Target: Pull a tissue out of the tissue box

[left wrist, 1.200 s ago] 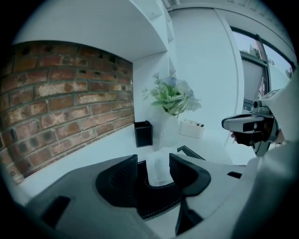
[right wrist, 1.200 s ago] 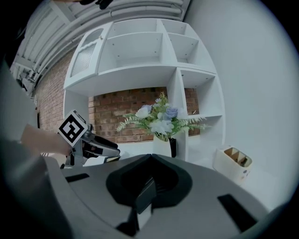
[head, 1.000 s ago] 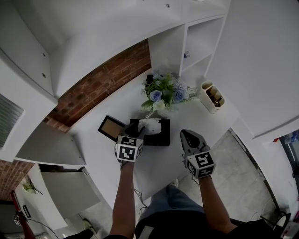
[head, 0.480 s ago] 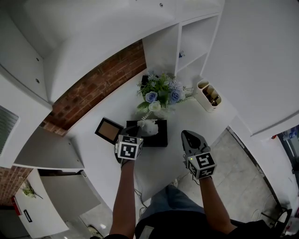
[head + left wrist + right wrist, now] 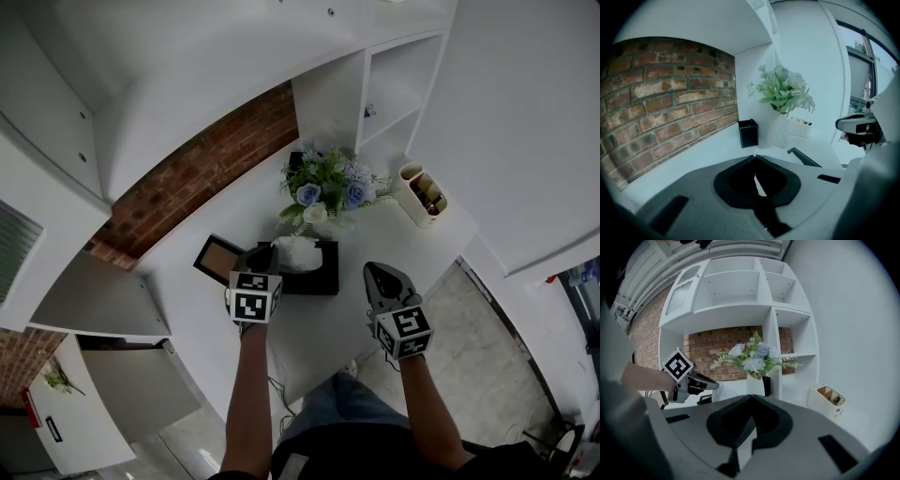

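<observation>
White paper tissue (image 5: pixel 298 251) standing out of black rectangular tissue box (image 5: pixel 319 279), pinched at its left edge
Held by left gripper (image 5: pixel 270 257), jaws closed on what looks like only a thin fold; liable to tear or slip free under a quick or sideways pull; could also lift or drag the light, unheld box across the white countertop (image 5: pixel 314 326), with right gripper (image 5: pixel 375 270) shut on nothing and well apart to the right; might bring a second sheet along too

**White shelves frame a brick wall**

A red brick wall (image 5: pixel 202 169) backs a long white counter (image 5: pixel 319 328). A white open shelving unit (image 5: pixel 403 84) rises beside the brick. A grey floor (image 5: pixel 487 375) lies below, and daylight comes through a window (image 5: pixel 862 61).
</observation>
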A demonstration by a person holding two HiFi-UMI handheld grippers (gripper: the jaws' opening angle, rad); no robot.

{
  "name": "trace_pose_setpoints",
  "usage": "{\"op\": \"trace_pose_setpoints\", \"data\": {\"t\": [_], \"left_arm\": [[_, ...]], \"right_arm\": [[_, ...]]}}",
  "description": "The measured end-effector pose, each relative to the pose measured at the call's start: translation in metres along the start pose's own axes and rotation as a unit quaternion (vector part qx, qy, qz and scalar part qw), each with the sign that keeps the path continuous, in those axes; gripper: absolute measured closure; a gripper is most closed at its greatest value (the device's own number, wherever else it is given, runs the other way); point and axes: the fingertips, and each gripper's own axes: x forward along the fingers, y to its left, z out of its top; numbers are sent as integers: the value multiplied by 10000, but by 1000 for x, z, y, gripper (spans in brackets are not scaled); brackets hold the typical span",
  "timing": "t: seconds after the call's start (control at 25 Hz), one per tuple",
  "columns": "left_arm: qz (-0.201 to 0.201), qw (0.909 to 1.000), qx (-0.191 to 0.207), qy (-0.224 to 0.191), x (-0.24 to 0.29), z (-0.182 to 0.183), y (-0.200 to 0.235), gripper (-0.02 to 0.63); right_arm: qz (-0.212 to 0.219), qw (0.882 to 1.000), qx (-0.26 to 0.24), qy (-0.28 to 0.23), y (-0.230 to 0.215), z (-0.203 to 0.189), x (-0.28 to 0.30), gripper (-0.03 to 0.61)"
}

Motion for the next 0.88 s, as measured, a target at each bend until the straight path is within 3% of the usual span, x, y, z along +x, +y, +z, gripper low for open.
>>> {"op": "trace_pose_setpoints", "data": {"t": [0.52, 0.88], "left_arm": [[374, 9974, -1, -618, -33, 47, 26, 603], [615, 9936, -113, -945, -65, 59, 36, 603]], "right_arm": [[35, 9999, -48, -85, 4, 6, -5, 581], [100, 9997, -133, -192, 12, 17, -8, 581]]}}
